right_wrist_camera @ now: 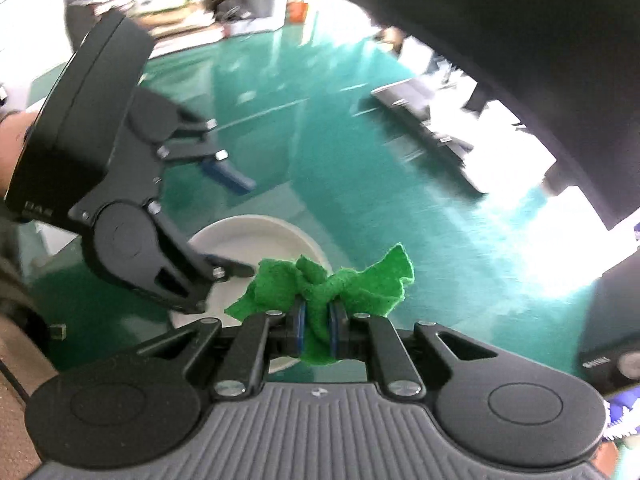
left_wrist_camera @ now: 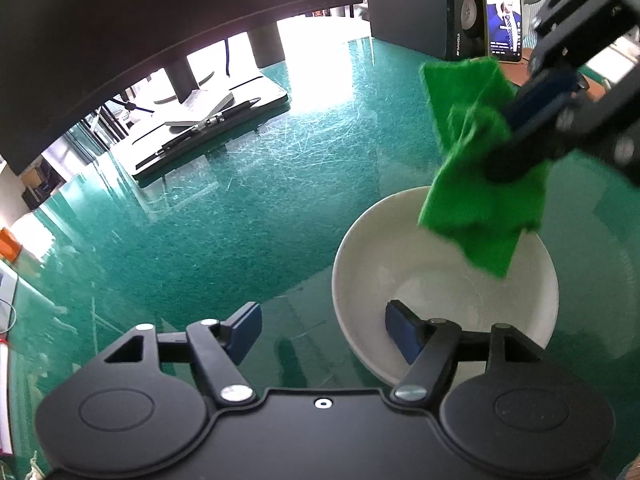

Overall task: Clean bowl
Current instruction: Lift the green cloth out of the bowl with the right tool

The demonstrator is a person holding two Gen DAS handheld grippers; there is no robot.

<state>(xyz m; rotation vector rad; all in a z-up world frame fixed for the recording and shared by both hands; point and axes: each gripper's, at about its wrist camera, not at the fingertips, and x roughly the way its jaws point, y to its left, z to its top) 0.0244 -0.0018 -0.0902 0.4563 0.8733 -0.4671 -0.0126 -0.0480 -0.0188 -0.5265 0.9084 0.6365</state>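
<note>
A white bowl stands on the green glass-topped table. My left gripper is open and straddles the bowl's near rim: one blue pad sits inside the bowl and the other outside, neither pressing on the wall. My right gripper hangs above the bowl's far side, shut on a bunched green cloth whose lower corner dangles over the bowl. In the right wrist view the cloth is pinched between the blue pads of my right gripper, with the bowl and my left gripper just beyond it.
A dark monitor stand base with a pen on it lies at the back left under a monitor. A black speaker and a lit phone stand at the back right. An orange object sits at the left edge.
</note>
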